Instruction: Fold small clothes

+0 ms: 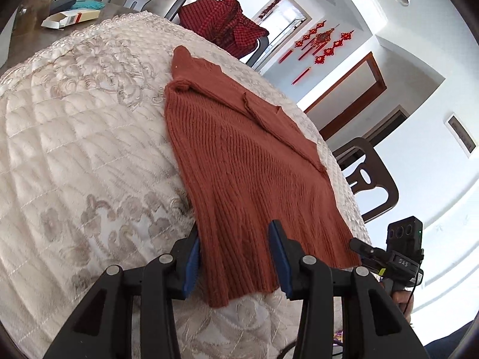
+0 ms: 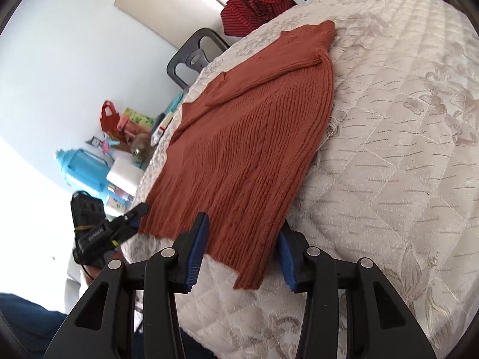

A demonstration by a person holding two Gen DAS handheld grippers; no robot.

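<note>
A rust-orange ribbed knit sweater (image 1: pixel 239 155) lies flat on the cream quilted table cover (image 1: pixel 74 149), folded lengthwise with a sleeve across it. My left gripper (image 1: pixel 236 257) is open, its jaws either side of the hem's left corner, one finger under the edge. My right gripper (image 2: pixel 242 248) is open around the hem's right corner of the sweater (image 2: pixel 248 137). Each gripper shows in the other's view: the right gripper (image 1: pixel 368 251) and the left gripper (image 2: pixel 131 212), both at the hem.
A dark red checked garment (image 1: pixel 224 21) hangs on a chair at the far side; it also shows in the right wrist view (image 2: pixel 257 0). Dark chairs (image 1: pixel 368 176) ring the table. A white carton (image 1: pixel 70 19), a blue jug (image 2: pixel 83 164) and bags sit on another surface.
</note>
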